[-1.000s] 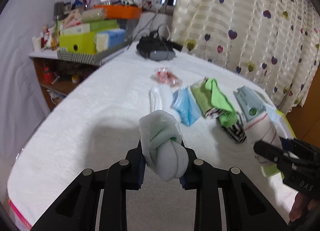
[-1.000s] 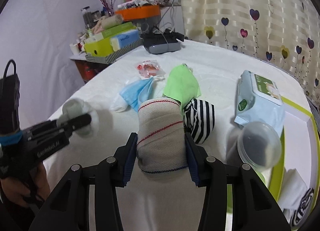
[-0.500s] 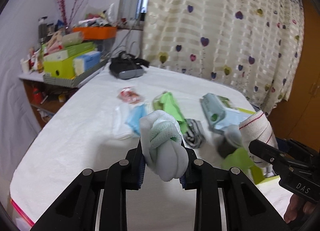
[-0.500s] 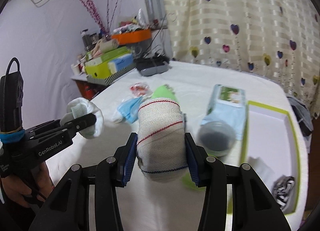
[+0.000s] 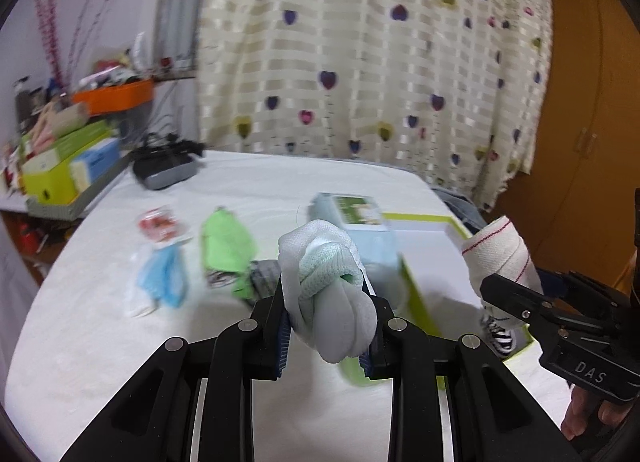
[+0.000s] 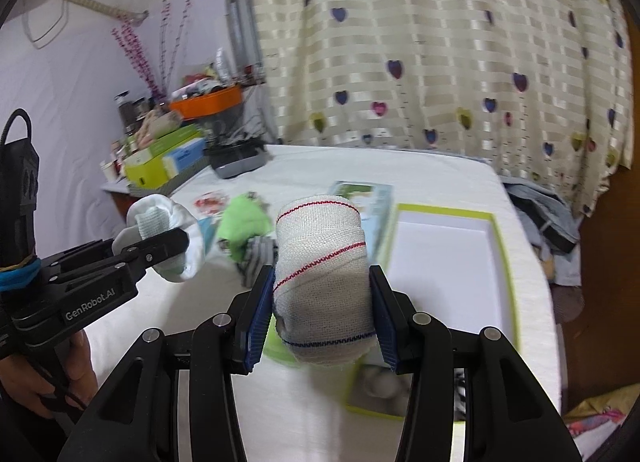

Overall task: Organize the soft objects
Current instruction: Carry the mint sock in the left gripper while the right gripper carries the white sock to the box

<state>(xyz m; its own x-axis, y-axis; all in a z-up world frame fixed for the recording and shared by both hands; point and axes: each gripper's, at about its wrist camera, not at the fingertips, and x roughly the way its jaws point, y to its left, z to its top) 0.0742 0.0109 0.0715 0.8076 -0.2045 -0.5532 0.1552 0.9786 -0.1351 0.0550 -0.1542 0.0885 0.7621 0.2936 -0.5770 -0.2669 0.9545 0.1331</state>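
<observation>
Your green-edged tray [image 6: 496,238] ahead of the right claw [image 6: 322,302] already holds a striped sock and something pale, so sorting is partly done; the green cloth [image 5: 228,242], blue mask [image 5: 164,274] and wipes pack [image 5: 356,229] beyond the left claw [image 5: 328,318] remain on the table [image 5: 100,342]. You grip the bandage roll [image 6: 320,278] right and the knotted pale sock [image 5: 324,294] left, both clenched and aloft.

Both tools, the left tool [image 5: 326,326] with its knotted sock [image 5: 328,294] and the right tool [image 6: 322,314] with its bandage roll [image 6: 322,282], have swung from above the scattered items toward the green-rimmed box [image 6: 500,229], which now fills the right of both views.
</observation>
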